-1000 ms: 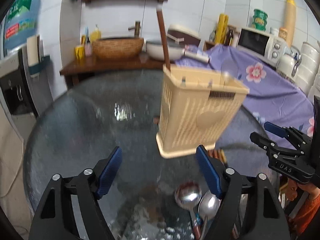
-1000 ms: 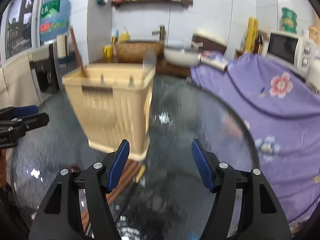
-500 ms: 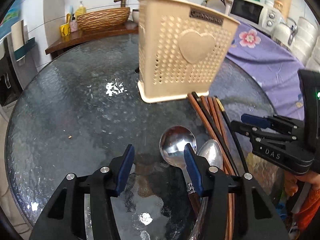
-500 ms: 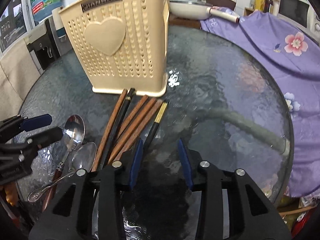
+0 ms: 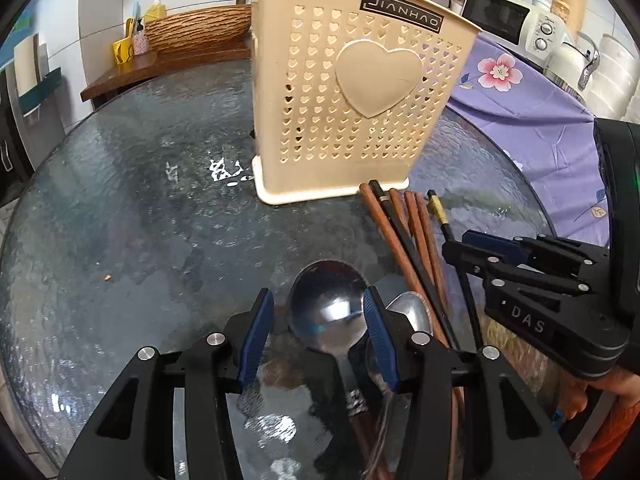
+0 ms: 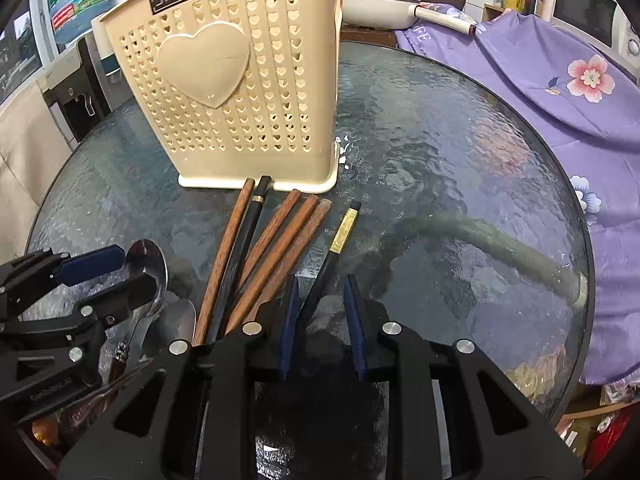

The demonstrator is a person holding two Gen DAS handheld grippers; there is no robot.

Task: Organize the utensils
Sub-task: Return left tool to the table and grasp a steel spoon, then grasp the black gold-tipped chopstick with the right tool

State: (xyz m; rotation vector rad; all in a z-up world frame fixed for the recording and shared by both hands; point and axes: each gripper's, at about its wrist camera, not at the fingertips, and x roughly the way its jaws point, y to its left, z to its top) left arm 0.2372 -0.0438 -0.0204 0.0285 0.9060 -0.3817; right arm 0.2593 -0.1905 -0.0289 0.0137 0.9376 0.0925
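At the near edge of the round glass table [image 6: 460,152], the left gripper [image 5: 318,308] has its jaws half apart around the bowl of a big spoon [image 5: 328,312], with neither pad clearly pressing it; a smaller spoon [image 5: 412,312] lies just beside. The right gripper [image 6: 320,296] has been narrowing, and its jaws stand close either side of a black chopstick with a gold band [image 6: 340,236], with a gap showing at each pad. Left of that stick the other chopsticks [image 6: 276,240] fan toward the cream utensil basket [image 6: 224,80], which stands upright near the middle, their tips almost at its base. Bare glass lies open right of the basket and round to the far edge. A purple cloth [image 6: 560,92] covers whatever stands past the right edge.
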